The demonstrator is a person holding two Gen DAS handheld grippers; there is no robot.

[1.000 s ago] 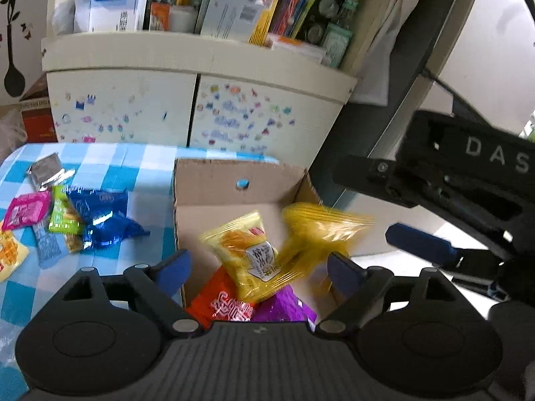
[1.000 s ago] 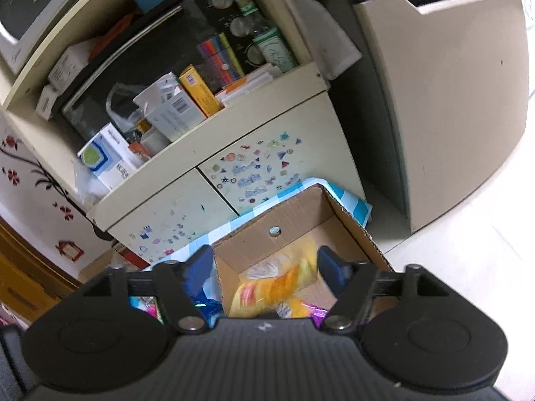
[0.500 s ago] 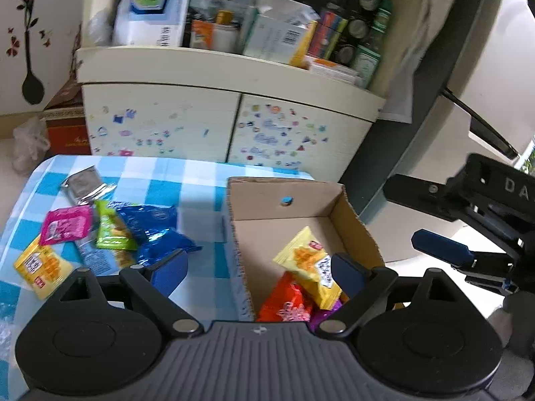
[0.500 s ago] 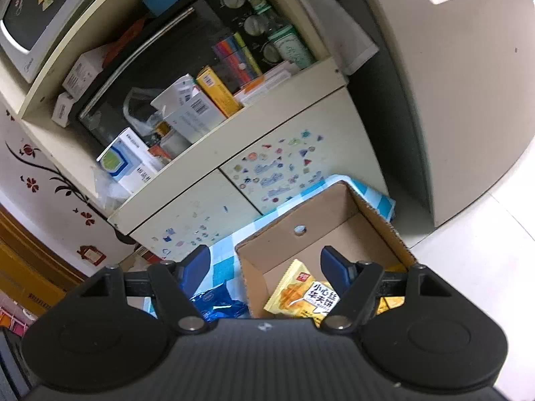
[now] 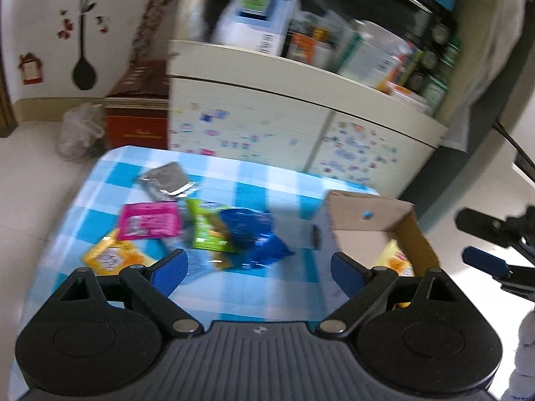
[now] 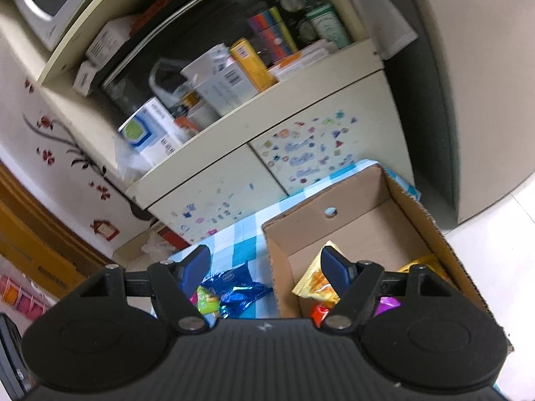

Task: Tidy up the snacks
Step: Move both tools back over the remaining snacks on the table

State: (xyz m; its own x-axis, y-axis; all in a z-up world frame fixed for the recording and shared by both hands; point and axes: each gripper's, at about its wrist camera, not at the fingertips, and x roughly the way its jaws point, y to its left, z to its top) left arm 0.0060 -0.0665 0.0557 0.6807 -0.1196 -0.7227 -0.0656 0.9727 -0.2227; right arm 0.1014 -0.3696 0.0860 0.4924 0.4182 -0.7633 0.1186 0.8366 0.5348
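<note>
Left wrist view, item by item: my left tongs (image 5: 259, 267) stand spread wide with nothing between the pads, having just been opening further. Ahead of them, on the blue-checked tablecloth (image 5: 254, 294), lies the loose stock: a blue foil packet (image 5: 254, 237) straight beyond the gap, a green packet (image 5: 207, 230) just left of it and touching it, a pink packet (image 5: 148, 222) further left, a yellow packet (image 5: 112, 257) ahead of my left finger (image 5: 169, 269), and a silver packet (image 5: 165, 180) farthest off. Beyond my right finger (image 5: 347, 272) sits the cardboard box (image 5: 367, 217), with a yellow packet showing inside it. My right tongs (image 5: 485, 260) show at the far right edge, beyond the box. Right wrist view: my right tongs (image 6: 264, 269) are spread partway and pinch nothing. Under their right finger is the box (image 6: 337, 230), holding an orange-yellow packet (image 6: 314, 284), a red one (image 6: 319, 310), a purple one (image 6: 388, 302) and another yellow one (image 6: 424, 264). Under their left finger lies the blue foil packet (image 6: 234, 287), outside the box wall. Behind everything stands a cream cupboard (image 6: 321, 127) dotted with stickers.
</note>
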